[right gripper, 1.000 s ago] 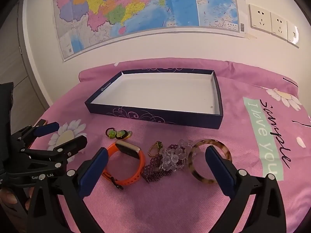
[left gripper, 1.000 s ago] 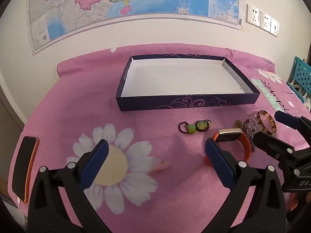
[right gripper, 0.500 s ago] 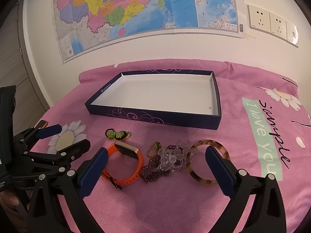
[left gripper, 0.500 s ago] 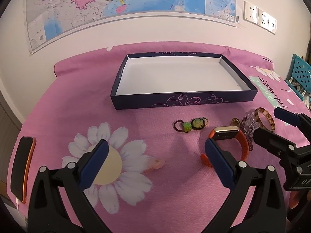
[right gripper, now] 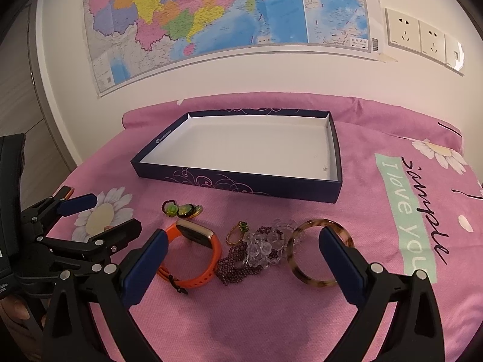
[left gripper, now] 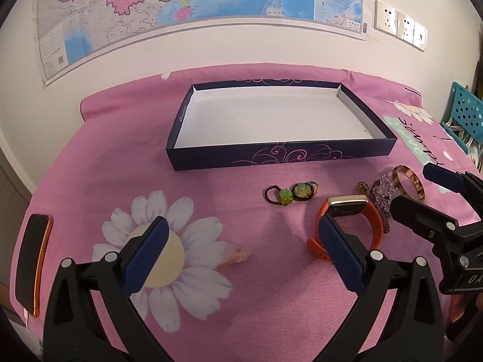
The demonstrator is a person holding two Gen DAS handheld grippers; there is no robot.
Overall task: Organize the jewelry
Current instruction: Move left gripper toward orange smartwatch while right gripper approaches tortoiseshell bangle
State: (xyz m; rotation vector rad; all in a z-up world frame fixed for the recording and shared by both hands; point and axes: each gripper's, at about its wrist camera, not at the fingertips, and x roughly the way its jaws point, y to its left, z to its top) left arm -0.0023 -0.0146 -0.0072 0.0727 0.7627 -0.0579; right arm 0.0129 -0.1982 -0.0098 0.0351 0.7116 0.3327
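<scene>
An empty dark blue box [left gripper: 283, 154] [right gripper: 241, 182] with a white inside lies on the pink cloth. In front of it lie two green-stone rings [left gripper: 291, 193] [right gripper: 180, 209], an orange watch band [left gripper: 375, 226] [right gripper: 197, 280], a small gold ring [right gripper: 237, 232], purple and clear bead bracelets [right gripper: 256, 253] and a tortoiseshell bangle [right gripper: 317, 280] [left gripper: 412, 181]. My left gripper [left gripper: 241, 253] is open and empty, short of the rings. My right gripper [right gripper: 241, 259] is open and empty, low over the bead bracelets.
A phone in an orange case [left gripper: 31, 259] lies at the cloth's left edge. A small pink clip [left gripper: 238, 255] lies on the daisy print. A wall with a map and sockets [right gripper: 422, 39] stands behind. A teal basket [left gripper: 465, 114] stands at the right.
Both grippers have drawn back slightly and risen. The jewelry and box have not moved.
</scene>
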